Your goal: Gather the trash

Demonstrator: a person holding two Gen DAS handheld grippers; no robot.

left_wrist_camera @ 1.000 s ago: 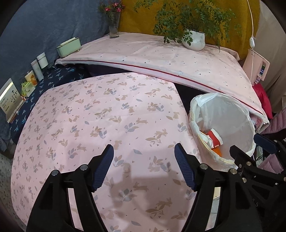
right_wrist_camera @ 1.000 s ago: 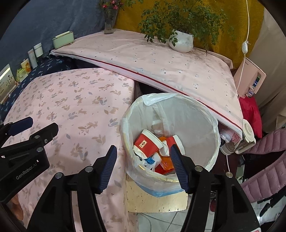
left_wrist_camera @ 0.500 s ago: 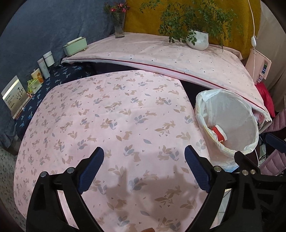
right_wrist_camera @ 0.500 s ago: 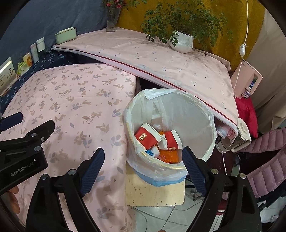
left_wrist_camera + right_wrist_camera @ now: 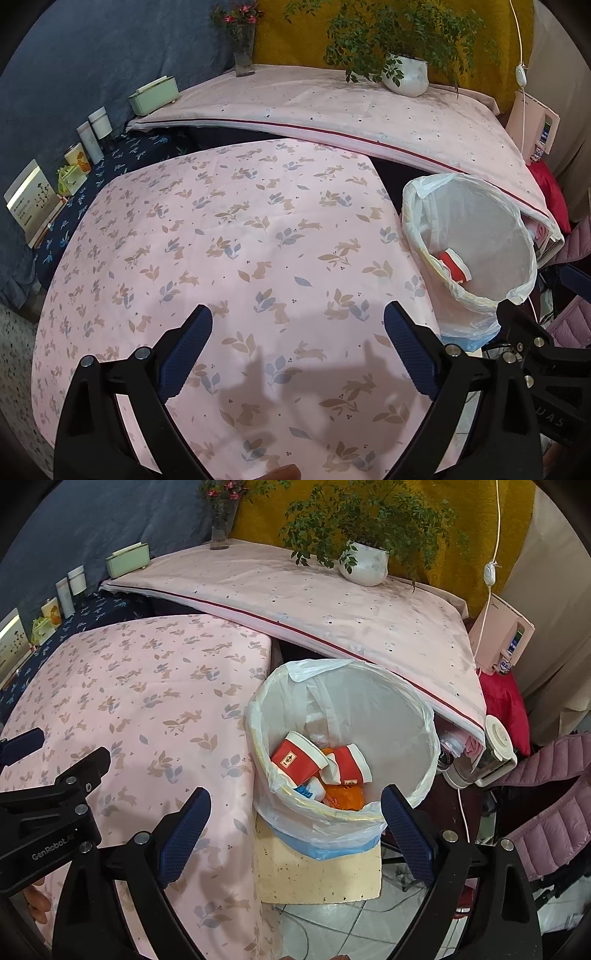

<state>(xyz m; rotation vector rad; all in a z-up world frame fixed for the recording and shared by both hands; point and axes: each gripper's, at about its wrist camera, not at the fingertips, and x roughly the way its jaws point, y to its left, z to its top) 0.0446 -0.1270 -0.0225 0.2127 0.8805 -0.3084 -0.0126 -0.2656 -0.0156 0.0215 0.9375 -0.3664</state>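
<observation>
1. Left tongs [image 5: 297, 332]: spread wide, nothing between the pads, hovering over the tabletop [image 5: 229, 229] with the pink rabbit-and-leaf cloth.
2. Right tongs [image 5: 295, 814]: also spread wide and empty, held above the near rim of the trash bin [image 5: 417, 716].
3. Trash bin: lined with a white plastic bag, sits on a pale board [image 5: 317, 878] just off the tabletop's right edge, below the raised shelf [image 5: 314, 602] with the plain pink cover.
4. Inside the bin: two red paper cups [image 5: 295, 758] with white rims, an orange wrapper [image 5: 343, 795], a white-and-blue packet [image 5: 308, 788]. From the left wrist view only one red cup [image 5: 454, 266] shows.
5. Progress, my read: likely near done or done. No loose trash is visible on the tabletop next to the bin; all seen trash is in the bin.
6. Left to do: possibly nothing, or a check of areas outside view. Items along the tabletop's far-left edge look like decor, not trash.
7. Writing: "GenRobot.AI" on the left tongs body in the right wrist view. Cup logos are too small to read. The pink appliance [image 5: 506, 635] right of the bin has a label, unreadable.
</observation>
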